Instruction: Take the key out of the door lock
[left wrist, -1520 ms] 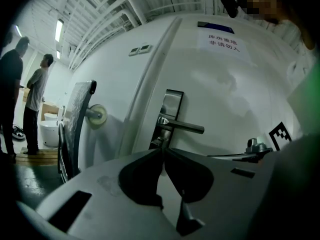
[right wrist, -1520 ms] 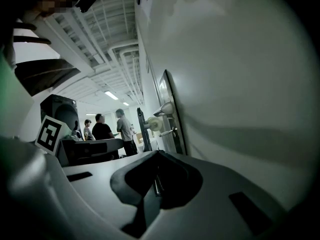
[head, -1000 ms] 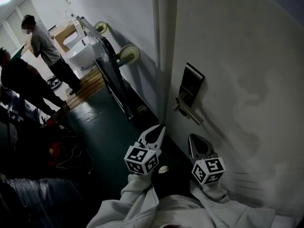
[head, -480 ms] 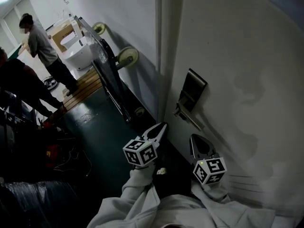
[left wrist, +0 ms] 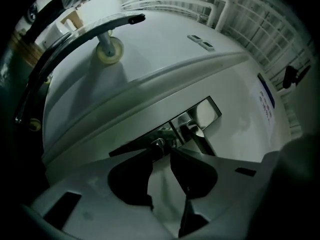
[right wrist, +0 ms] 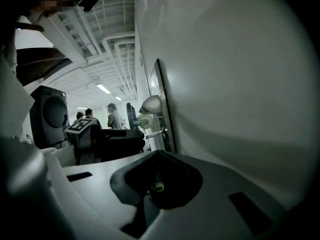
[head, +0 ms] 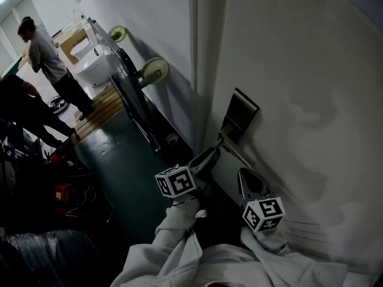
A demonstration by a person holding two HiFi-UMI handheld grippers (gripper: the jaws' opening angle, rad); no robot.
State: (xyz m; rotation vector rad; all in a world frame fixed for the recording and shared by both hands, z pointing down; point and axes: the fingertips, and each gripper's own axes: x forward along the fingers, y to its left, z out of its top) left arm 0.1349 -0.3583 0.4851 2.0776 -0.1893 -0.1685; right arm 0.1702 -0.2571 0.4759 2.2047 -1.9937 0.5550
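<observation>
Your left gripper (head: pixel 210 156) sits parted and empty just short of the key (left wrist: pixel 158 144); close off-centre and you'll pinch the lever (head: pixel 238 155) instead.

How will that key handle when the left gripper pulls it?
The key looks like small, shiny metal: probably stiff, light and slippery. It sits close to the lever handle and little of it shows to pinch, so the left gripper may slip off.

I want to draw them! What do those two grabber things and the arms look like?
The left gripper and right gripper each have two dark pointed jaws on a pale body, plus a white cube printed with black square markers. The sleeves are light grey and loose.
</observation>
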